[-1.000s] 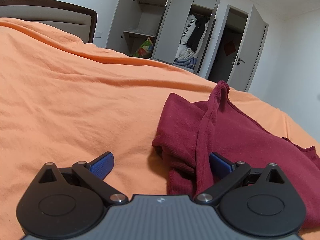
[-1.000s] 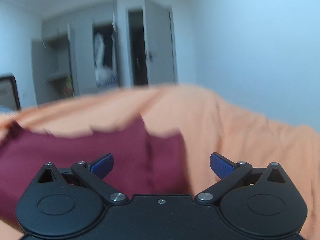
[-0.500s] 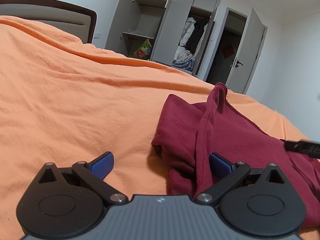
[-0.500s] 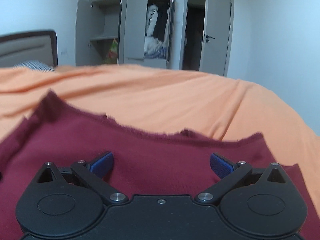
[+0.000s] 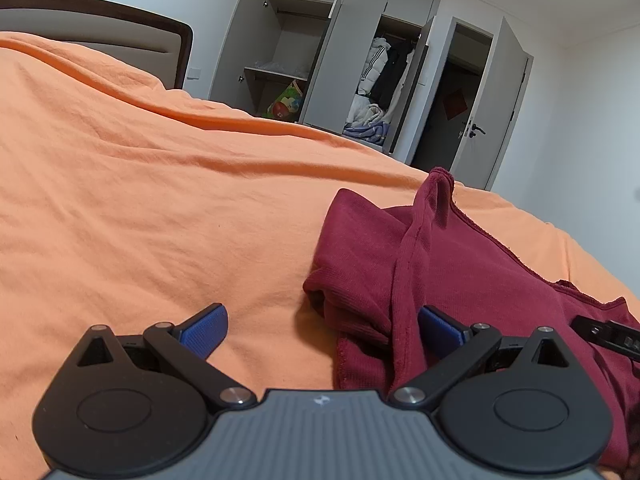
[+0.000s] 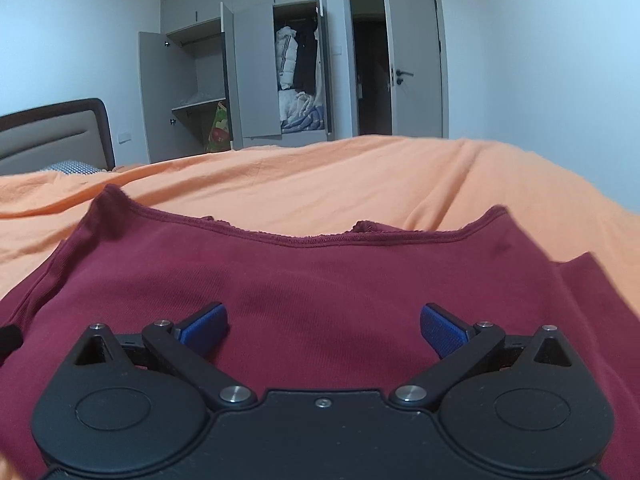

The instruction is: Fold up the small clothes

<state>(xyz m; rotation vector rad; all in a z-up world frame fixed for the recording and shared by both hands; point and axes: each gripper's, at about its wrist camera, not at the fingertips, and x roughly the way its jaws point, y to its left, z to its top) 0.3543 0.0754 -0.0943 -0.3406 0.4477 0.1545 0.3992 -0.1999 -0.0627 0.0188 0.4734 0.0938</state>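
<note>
A dark red garment [image 5: 460, 264] lies on the orange bedspread [image 5: 160, 208], its left part bunched and folded over with a seam ridge standing up. My left gripper [image 5: 320, 328] is open at its left edge; the right blue pad [image 5: 438, 330] sits against the bunched cloth, the left pad over bare bedspread. In the right wrist view the same garment [image 6: 320, 280] spreads flat under my right gripper [image 6: 324, 328], which is open just above the cloth with nothing between its fingers. The right gripper's black tip [image 5: 608, 334] shows at the left view's right edge.
A dark-framed headboard [image 5: 100, 28] stands at the far left. Beyond the bed are a grey wardrobe [image 6: 248, 76] with open doors, clothes hanging inside, and an open room door [image 6: 416, 60]. A patterned pillow [image 6: 72, 168] lies by the headboard.
My right gripper has swung in over the red garment and settled low above it, and now shows in the left view. The left gripper and the bunched cloth have barely moved.
</note>
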